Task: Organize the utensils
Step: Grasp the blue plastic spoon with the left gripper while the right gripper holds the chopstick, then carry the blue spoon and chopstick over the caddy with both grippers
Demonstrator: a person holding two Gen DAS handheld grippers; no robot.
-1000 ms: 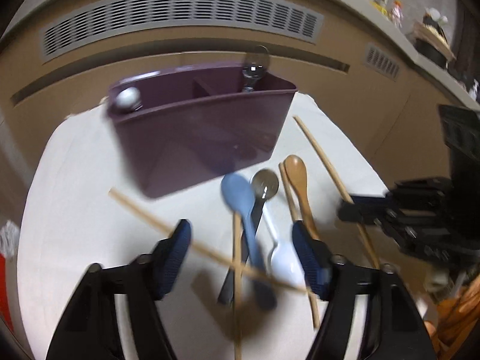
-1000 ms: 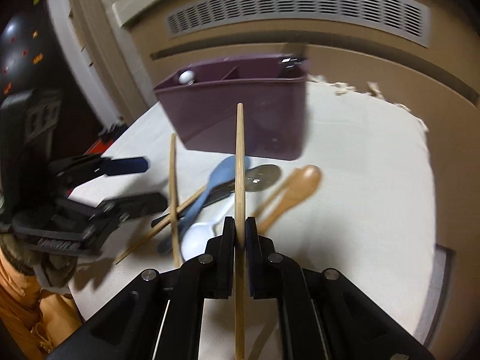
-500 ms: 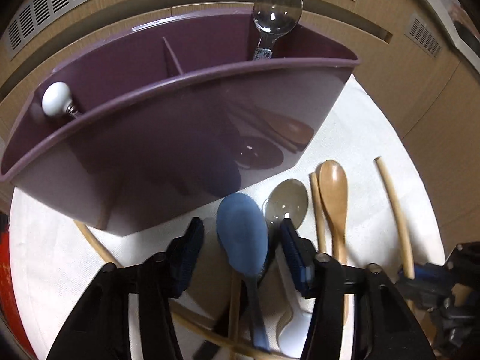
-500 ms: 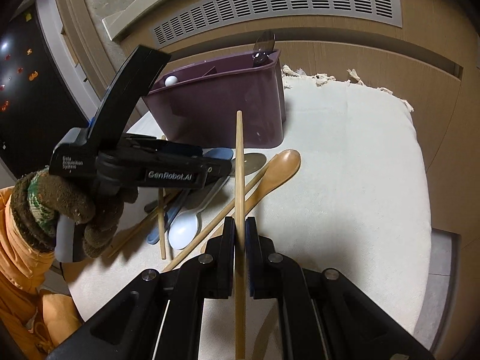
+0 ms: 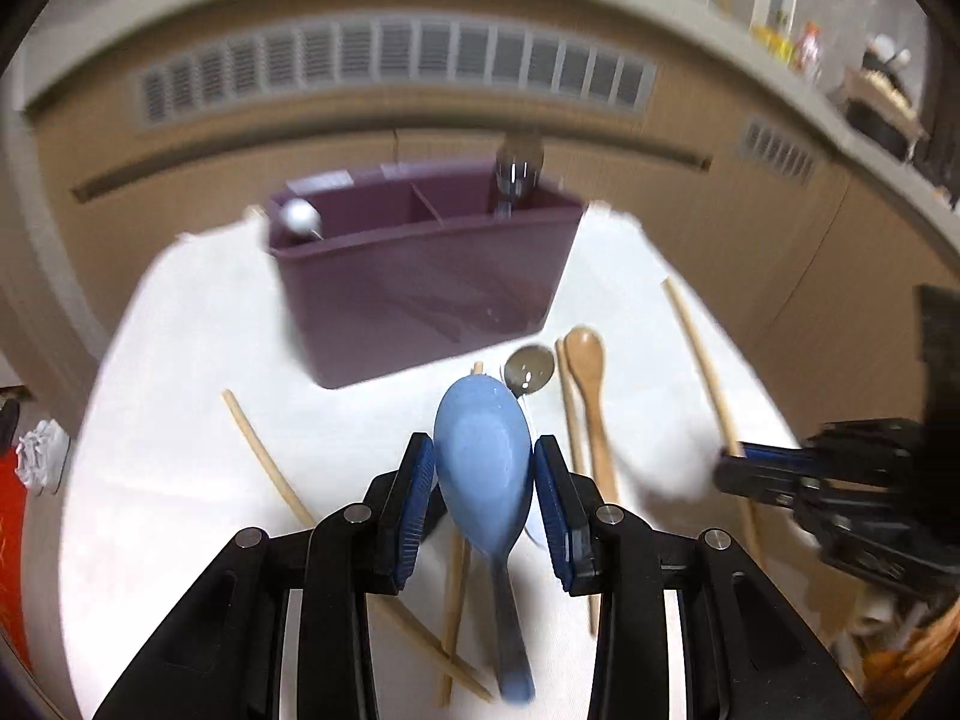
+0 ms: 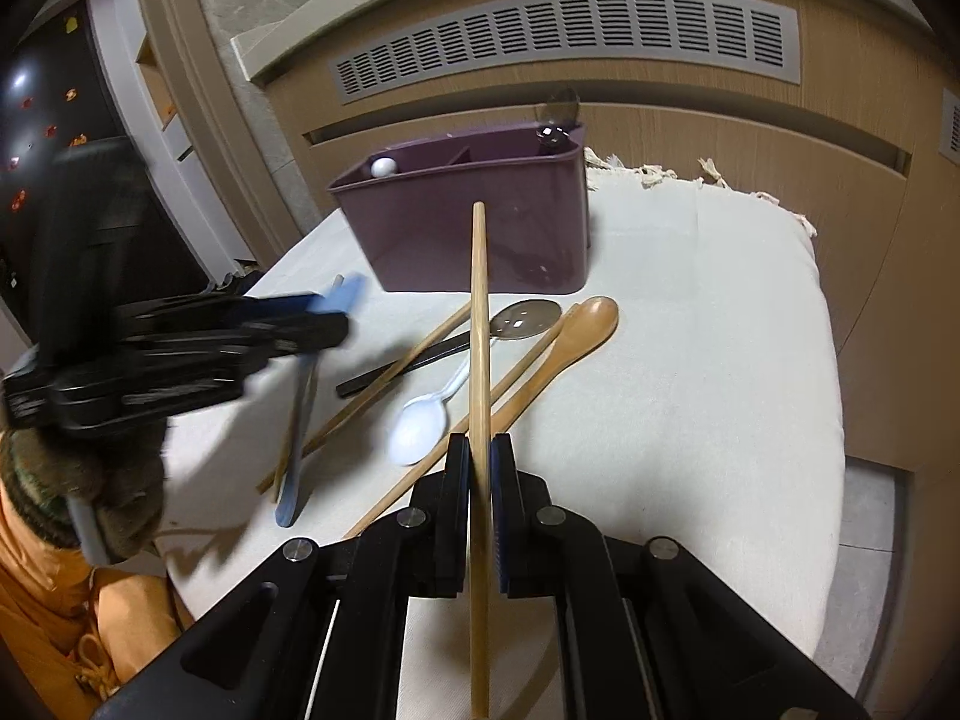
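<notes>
The blue spoon (image 5: pixel 483 456) is shown clamped by its bowl between the pads of the left hand-held gripper (image 5: pixel 483 483), whose jaws have just been closing, its handle hanging above the cloth-covered desk (image 6: pixel 690 360). A wooden chopstick (image 6: pixel 479 324) is pinched in the narrowly closed right hand-held gripper (image 6: pixel 479 468). The purple caddy (image 5: pixel 420 276) stands beyond. On the smooth, curved bowl a slip or swing is judged likely; the scattered utensils below could be disturbed.

Dim warm indoor light; the white cloth-covered table (image 5: pixel 180 360) glares bright, the left view smears with motion blur (fisheye corners vignette black).
</notes>
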